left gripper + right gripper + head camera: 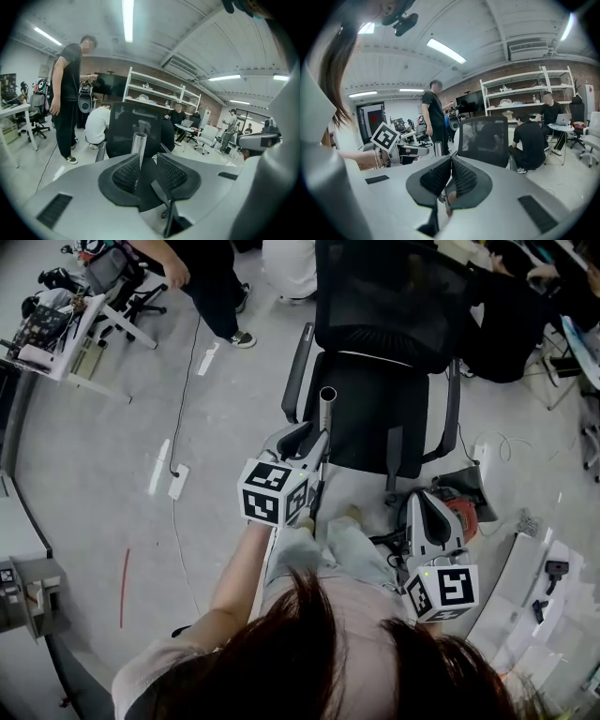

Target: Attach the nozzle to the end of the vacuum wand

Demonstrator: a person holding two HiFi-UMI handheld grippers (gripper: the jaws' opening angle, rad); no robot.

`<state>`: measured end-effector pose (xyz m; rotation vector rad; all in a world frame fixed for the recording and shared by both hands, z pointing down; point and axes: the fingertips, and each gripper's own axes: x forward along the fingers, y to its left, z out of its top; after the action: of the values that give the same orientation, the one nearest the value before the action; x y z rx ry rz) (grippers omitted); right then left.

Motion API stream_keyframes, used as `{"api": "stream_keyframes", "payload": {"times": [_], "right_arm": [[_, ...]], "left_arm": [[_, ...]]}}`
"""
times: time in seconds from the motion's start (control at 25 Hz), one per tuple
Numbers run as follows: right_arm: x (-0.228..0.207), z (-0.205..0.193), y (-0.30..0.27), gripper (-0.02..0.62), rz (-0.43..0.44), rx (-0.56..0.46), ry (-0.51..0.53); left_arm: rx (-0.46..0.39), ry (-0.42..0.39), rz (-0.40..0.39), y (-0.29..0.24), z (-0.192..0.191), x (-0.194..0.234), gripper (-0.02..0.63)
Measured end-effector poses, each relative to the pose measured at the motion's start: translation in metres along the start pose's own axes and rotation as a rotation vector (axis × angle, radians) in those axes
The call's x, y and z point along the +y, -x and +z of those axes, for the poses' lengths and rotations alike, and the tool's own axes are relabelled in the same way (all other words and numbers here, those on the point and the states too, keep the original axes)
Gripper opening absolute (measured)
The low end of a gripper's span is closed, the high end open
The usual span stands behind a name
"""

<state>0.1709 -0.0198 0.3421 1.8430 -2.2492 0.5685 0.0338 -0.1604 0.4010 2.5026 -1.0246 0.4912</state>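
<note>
While no view lets me pick out the nozzle for certain, the vacuum wand (pixel 139 143) stands between the left hand-held gripper's (pixel 148 163) half-parted jaws. It touches the left pad with a gap at the right, and its long axis points away toward the office chair (pixel 375 427). The right hand-held gripper (pixel 451 161), nearer the red vacuum body (pixel 461 510), is pressed closed, seemingly empty. Only its view shows the wand's open mouth just left of its tips.

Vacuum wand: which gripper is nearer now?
Left. The vacuum wand stands between the parted jaws of the left gripper; the right gripper hangs off to the side, clear of it.
</note>
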Motion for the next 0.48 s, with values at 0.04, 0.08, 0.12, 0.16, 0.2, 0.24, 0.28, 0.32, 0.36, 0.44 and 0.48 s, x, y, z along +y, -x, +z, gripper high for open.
{"api": "stream_keyframes", "payload": {"times": [0.04, 0.08, 0.12, 0.16, 0.2, 0.24, 0.28, 0.32, 0.36, 0.44, 0.48], "right_arm": [[-0.004, -0.001, -0.001, 0.023, 0.005, 0.004, 0.002], [-0.007, -0.002, -0.003, 0.023, 0.011, 0.008, 0.004], [-0.01, -0.003, -0.004, 0.023, 0.015, 0.012, 0.005], [-0.013, -0.005, -0.005, 0.023, 0.016, 0.016, 0.003], [-0.016, -0.007, -0.006, 0.023, 0.016, 0.021, -0.001], [-0.018, -0.008, -0.007, 0.023, 0.017, 0.024, -0.005], [-0.02, -0.01, -0.009, 0.023, 0.019, 0.026, -0.007], [-0.022, -0.011, -0.01, 0.023, 0.021, 0.026, -0.009], [-0.024, -0.012, -0.01, 0.023, 0.022, 0.026, -0.009], [-0.028, -0.012, -0.011, 0.023, 0.022, 0.028, -0.008], [-0.03, -0.012, -0.011, 0.023, 0.019, 0.03, -0.007]], "left_arm": [[0.005, -0.003, 0.011, -0.005, -0.001, 0.001, 0.103], [0.01, -0.004, 0.023, -0.01, -0.002, 0.002, 0.104], [0.015, -0.004, 0.036, -0.015, -0.004, 0.004, 0.106], [0.02, -0.002, 0.05, -0.019, -0.006, 0.006, 0.107], [0.022, 0.001, 0.062, -0.023, -0.008, 0.009, 0.111], [0.024, 0.003, 0.073, -0.027, -0.009, 0.011, 0.116], [0.026, 0.004, 0.082, -0.031, -0.01, 0.013, 0.119], [0.029, 0.003, 0.089, -0.034, -0.012, 0.015, 0.124], [0.032, 0.001, 0.094, -0.037, -0.013, 0.016, 0.127], [0.039, -0.005, 0.1, -0.043, -0.014, 0.017, 0.135], [0.043, -0.008, 0.102, -0.046, -0.015, 0.018, 0.137]]}}
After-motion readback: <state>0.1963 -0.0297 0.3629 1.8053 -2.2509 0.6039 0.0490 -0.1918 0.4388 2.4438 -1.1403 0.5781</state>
